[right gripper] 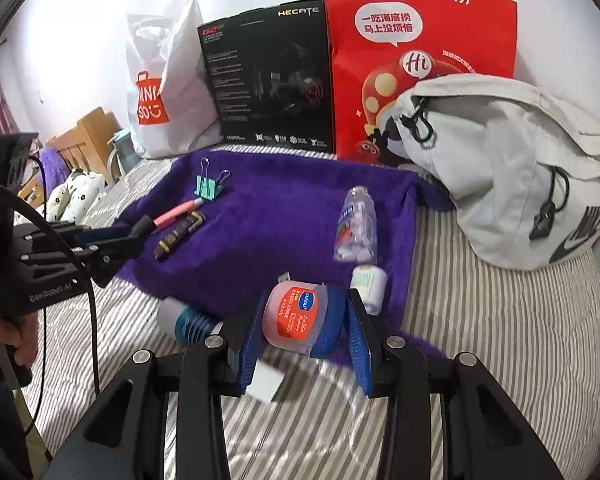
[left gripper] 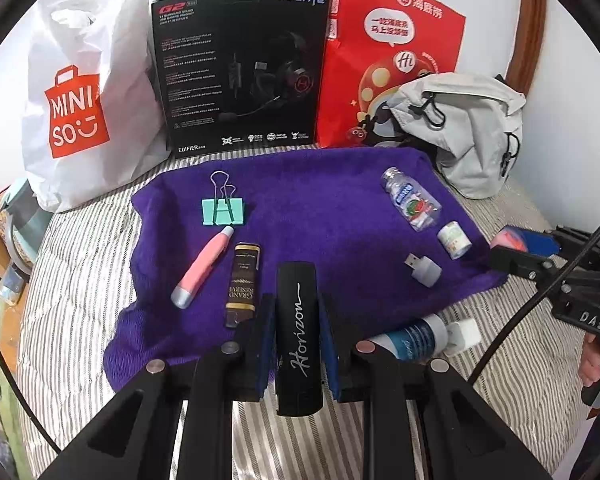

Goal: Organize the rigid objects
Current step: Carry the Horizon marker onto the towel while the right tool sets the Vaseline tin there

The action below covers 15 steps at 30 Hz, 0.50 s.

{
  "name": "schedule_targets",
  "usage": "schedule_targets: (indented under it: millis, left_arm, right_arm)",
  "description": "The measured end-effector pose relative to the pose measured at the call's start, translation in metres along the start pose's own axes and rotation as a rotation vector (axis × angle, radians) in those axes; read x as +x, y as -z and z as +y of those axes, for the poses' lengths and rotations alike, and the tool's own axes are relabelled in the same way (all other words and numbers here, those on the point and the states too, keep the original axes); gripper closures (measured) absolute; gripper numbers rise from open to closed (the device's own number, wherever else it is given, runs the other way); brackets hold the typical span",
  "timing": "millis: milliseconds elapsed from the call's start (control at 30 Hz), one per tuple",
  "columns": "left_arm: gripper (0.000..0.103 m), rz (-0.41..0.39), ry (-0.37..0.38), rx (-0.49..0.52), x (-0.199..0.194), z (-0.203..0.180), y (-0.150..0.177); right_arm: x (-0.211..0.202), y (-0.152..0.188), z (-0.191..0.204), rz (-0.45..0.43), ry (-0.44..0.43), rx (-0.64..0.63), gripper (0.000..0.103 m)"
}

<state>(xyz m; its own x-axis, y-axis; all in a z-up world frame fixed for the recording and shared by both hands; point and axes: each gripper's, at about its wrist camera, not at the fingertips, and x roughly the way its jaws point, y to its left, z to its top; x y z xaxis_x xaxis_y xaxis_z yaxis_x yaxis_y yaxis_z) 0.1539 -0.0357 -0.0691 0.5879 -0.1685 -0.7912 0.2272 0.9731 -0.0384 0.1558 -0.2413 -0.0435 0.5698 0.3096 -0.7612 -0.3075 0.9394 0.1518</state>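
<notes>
1. The left tongs pinched a black case lettered "Horizon", held at the near edge of a purple towel spread on a striped bed.
2. The right tongs clasped a small pink jar with a blue lid at the towel's near right corner.
3. On the towel lay a green binder clip, a pink pen and a dark bar on the left, and a clear bottle to the right.
4. Judged step: both items carried for placing (neither was set down yet).
5. Next, each would need lowering onto bare towel beside its group, then release.
</notes>
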Motion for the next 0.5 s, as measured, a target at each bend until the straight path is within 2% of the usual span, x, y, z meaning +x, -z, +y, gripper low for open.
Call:
schedule_targets:
  millis: [233, 500]
  left_arm:
    - [0.082, 0.012, 0.005, -0.024, 0.014, 0.012, -0.006]
    - [0.082, 0.022, -0.019, -0.047, 0.021, 0.031, -0.007]
  right_arm:
    - [0.027, -0.019, -0.001, 0.016, -0.016, -0.01, 0.064]
    - [0.085, -0.044, -0.002, 0.077, -0.016, -0.034, 0.064]
